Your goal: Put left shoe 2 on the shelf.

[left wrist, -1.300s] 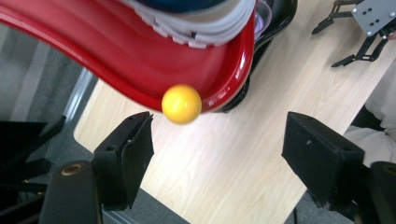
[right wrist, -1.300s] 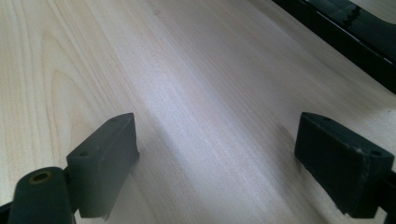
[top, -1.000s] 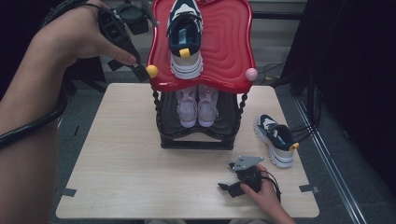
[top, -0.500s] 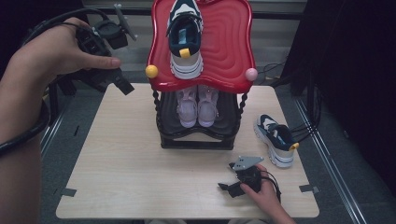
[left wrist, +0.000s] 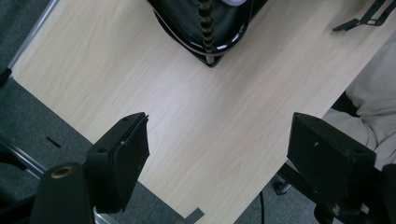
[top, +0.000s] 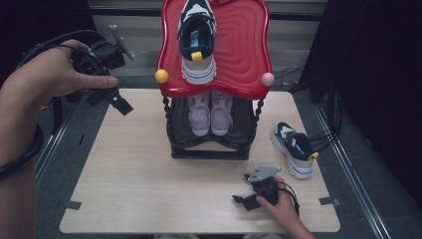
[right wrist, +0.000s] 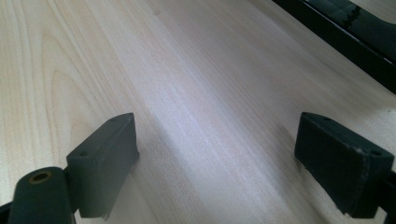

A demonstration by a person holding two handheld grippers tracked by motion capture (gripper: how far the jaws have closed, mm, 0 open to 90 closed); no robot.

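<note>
The navy-and-white sneaker lies on the red top shelf of the shoe rack, toe toward the person, with a yellow tag showing on its tongue. Its mate, a second navy-and-white sneaker, rests on the wooden table to the right of the rack, apart from the rack base. A pair of pale pink shoes occupies the black lower shelf, side by side and touching each other.

The left gripper is held in the left hand above the far left corner of the table, well apart from the rack. Its jaws stand wide apart and nothing lies between them (the left gripper view looks down on bare table, the rack's black base and a beaded post).

The right gripper sits low over the near edge of the table in the right hand, in front of the rack and near the sneaker on the table without touching it. Its jaws are likewise spread wide with only bare wood between them; the right gripper view shows the rack's black base farther off.

A yellow knob and a pink knob mark the front corners of the red shelf.
</note>
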